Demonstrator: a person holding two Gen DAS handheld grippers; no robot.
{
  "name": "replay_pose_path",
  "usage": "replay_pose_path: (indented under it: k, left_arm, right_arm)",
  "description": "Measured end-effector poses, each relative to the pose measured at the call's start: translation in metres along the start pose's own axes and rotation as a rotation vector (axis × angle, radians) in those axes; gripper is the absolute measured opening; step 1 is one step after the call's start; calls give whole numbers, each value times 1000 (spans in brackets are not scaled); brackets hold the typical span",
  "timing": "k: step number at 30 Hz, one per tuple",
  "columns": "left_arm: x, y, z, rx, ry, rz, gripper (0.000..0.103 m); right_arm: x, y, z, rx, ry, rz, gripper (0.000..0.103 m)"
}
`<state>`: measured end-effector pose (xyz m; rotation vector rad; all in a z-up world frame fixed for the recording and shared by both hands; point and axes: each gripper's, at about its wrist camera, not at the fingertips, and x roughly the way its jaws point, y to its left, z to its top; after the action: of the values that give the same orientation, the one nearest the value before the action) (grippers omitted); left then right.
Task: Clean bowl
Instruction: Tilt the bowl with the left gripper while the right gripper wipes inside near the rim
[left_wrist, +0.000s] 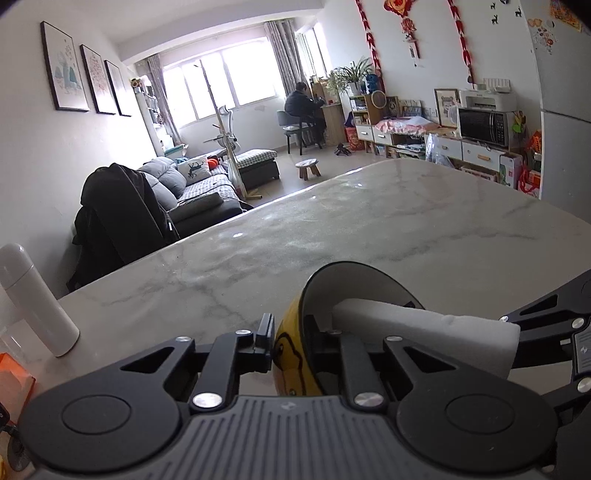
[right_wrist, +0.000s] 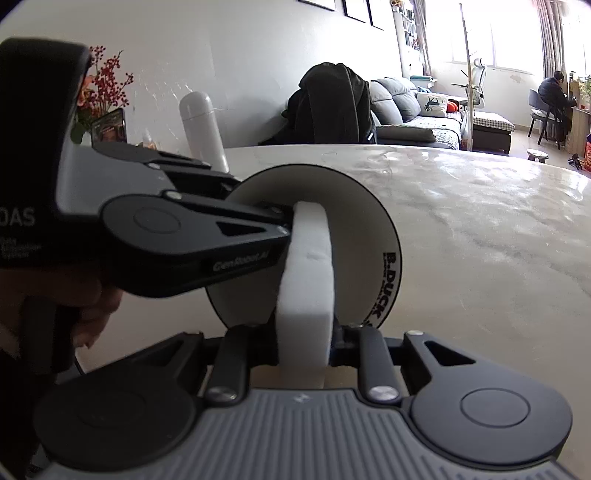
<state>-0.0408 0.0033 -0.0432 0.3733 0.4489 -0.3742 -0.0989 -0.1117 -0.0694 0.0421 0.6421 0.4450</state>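
The left tool (left_wrist: 291, 345) pinches the rim of the bowl (left_wrist: 291, 354), one finger outside the glossy yellow wall, the other inside the smooth white hollow. The bowl is tipped on its side above the desk (left_wrist: 369, 229), a pale marble-veined slab. The right tool (right_wrist: 304, 341) is clamped on a soft white sponge (right_wrist: 308, 280), a thick rectangular block reaching into the bowl. The bowl's underside is hidden behind the tools, so whether it touches the desk is unclear. Left of the bowl stands a matte white flask (left_wrist: 35, 299); beyond it, a dark coat (left_wrist: 118, 210) is draped over a chair.
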Motion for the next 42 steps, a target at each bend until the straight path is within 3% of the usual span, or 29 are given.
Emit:
replay_pose_path:
  k: [10, 28, 42]
  left_arm:
    - [3, -20, -7, -24, -130, 94, 15]
    - [-9, -15, -26, -78, -191, 190, 16]
    - [-23, -33, -34, 44, -225, 227, 16]
  right_arm:
    - [7, -23, 19, 15, -35, -101, 23]
    - [7, -34, 29, 50, -80, -83, 29]
    - [3, -30, 28, 50, -106, -61, 30]
